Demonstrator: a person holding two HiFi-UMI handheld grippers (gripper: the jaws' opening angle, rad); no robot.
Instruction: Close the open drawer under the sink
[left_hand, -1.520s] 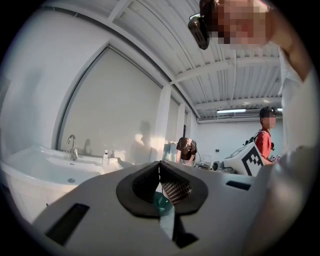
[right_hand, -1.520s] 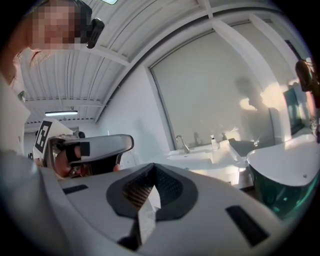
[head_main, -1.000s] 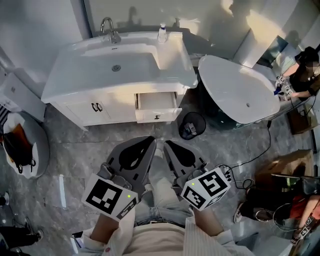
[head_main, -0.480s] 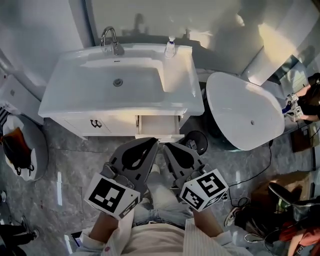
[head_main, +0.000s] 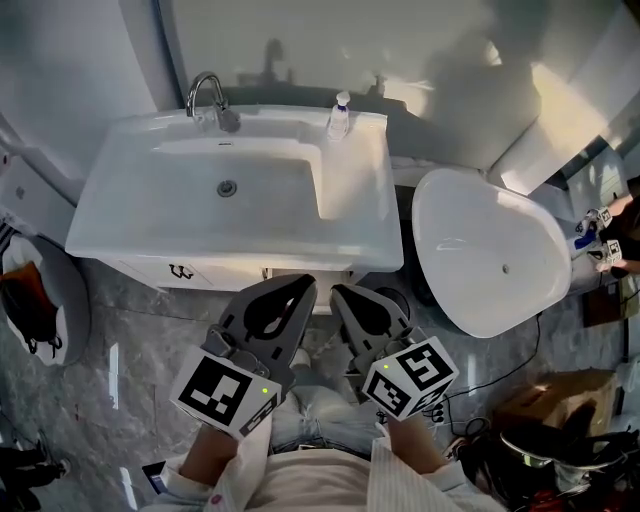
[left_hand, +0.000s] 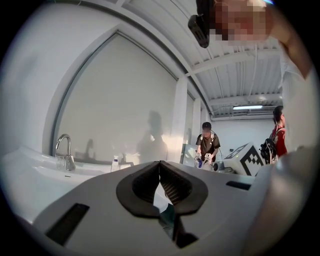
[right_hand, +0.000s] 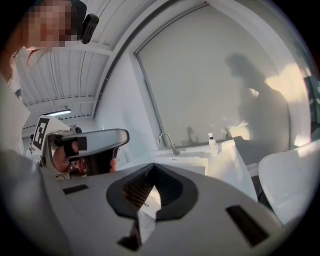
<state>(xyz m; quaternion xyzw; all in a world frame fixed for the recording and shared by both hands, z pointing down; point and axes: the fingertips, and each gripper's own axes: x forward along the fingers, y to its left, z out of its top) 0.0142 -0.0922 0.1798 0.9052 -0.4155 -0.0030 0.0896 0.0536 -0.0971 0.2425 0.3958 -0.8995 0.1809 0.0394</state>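
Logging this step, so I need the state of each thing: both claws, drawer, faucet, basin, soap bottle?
left claw: shut, nothing between the jaws.
right claw: shut, nothing between the jaws.
drawer: hidden below the counter edge and the claws; open or shut cannot be told.
faucet: no water running.
basin: empty.
soap bottle: upright at the counter's back edge.

Chrome faucet (head_main: 205, 96) and small bottle (head_main: 340, 114) are seen by the back wall, well apart. White oval tub (head_main: 490, 262) is located right of them, cardboard box (head_main: 548, 396) on the floor beyond it.
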